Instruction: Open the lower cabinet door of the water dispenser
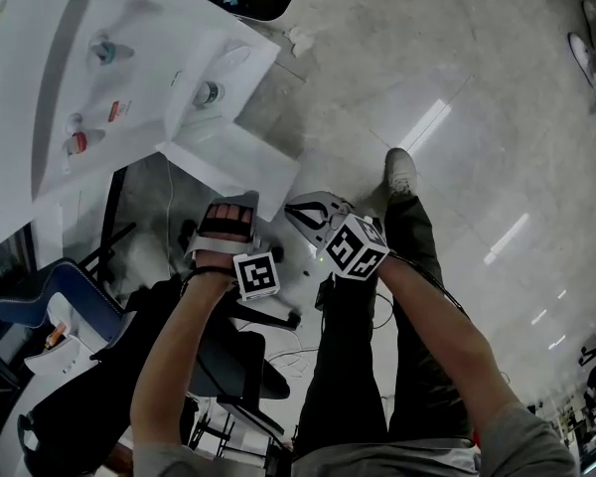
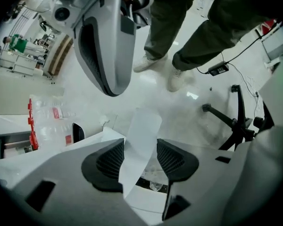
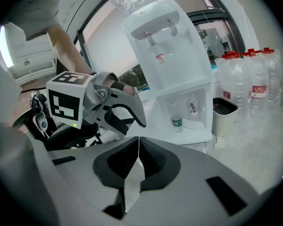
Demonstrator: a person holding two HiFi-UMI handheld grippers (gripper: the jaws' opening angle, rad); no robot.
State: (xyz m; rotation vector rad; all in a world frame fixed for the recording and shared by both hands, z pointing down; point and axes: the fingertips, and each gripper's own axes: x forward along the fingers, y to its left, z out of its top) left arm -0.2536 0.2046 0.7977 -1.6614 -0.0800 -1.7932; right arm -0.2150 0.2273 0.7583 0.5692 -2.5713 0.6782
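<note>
The white water dispenser (image 1: 129, 78) stands at the upper left in the head view and fills the middle of the right gripper view (image 3: 170, 55). Its lower cabinet door (image 1: 233, 162) is swung out, and a small bottle (image 3: 177, 123) shows inside the compartment. My left gripper (image 1: 226, 207) sits at the door's free edge. In the left gripper view a white strip of the door (image 2: 144, 126) fills the gap of the left gripper (image 2: 140, 147), so it is shut on the door. My right gripper (image 1: 293, 212) hangs just right of it, shut (image 3: 138, 142) and empty.
Several large water bottles (image 3: 254, 84) and a dark-lined bin (image 3: 224, 112) stand right of the dispenser. An office chair base (image 2: 236, 121) and a blue chair (image 1: 50, 306) are close by. My legs and shoes (image 1: 402, 172) stand on the glossy floor.
</note>
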